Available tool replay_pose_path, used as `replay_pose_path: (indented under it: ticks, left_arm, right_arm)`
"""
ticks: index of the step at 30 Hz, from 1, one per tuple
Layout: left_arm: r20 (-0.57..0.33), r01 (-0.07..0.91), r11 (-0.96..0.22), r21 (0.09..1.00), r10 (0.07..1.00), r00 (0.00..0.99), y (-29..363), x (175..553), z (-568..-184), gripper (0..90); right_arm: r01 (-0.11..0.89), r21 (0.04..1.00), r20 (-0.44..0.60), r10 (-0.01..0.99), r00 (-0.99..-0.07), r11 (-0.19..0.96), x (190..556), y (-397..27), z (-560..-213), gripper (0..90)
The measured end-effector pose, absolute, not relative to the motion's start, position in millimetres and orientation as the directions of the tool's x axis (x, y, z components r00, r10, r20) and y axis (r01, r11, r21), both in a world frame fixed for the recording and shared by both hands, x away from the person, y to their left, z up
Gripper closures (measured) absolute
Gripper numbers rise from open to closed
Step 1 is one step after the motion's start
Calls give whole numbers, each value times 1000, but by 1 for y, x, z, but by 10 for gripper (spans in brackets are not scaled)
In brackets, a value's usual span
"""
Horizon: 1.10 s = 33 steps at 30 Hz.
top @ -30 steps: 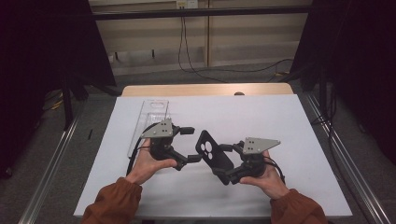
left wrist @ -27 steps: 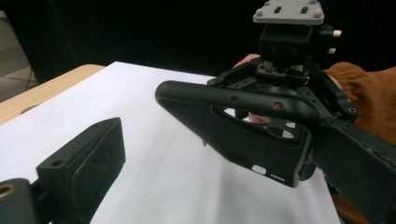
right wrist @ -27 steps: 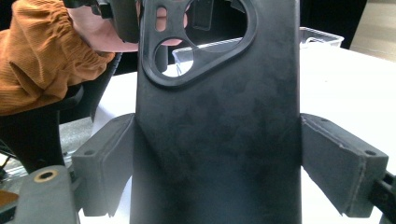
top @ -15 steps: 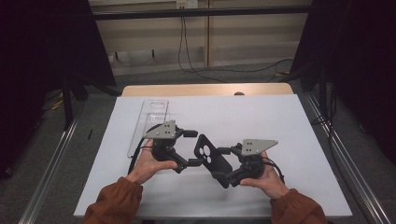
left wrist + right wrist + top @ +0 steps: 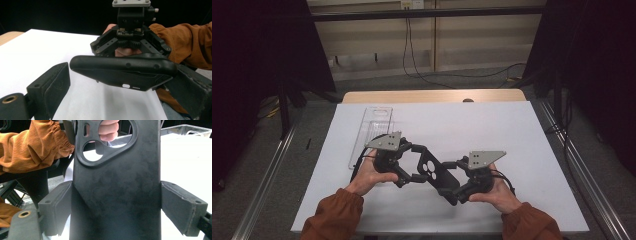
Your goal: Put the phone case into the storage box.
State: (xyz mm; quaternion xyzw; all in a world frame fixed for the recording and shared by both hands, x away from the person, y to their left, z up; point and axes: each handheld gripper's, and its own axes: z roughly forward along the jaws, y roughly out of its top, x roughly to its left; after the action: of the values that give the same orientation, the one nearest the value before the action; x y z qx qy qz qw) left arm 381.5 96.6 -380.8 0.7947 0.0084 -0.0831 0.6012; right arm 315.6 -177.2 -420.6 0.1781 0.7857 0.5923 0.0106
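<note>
At the lower centre of the high view, the right hand-held gripper [image 5: 451, 181] pinches the black phone case [image 5: 432, 172] by its edges above the white worktop [image 5: 512, 130]. The left hand-held gripper [image 5: 416, 164] stands spread around its other end, pads clear. If the left closes off-centre, the case could likely twist or slip free.

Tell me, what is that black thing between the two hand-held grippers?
A black phone case with camera holes. In the high view it spans from the left gripper to the right gripper, which clamps it.
</note>
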Motion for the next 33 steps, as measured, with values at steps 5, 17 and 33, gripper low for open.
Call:
replay_pose_path:
  ticks: [5,17,33]
  left_arm:
    - [-145,116,-278,954,-88,985,95,381,-382,48]
    - [-138,96,-274,957,-138,981,93,379,-382,93]
    - [-155,101,-298,949,-162,975,92,378,-382,117]
  right_arm:
    - [267,933,194,287,-938,242,315,-177,-421,143]
    - [264,929,194,264,-945,261,314,-175,-421,144]
    - [265,923,198,247,-949,280,314,-174,-422,144]
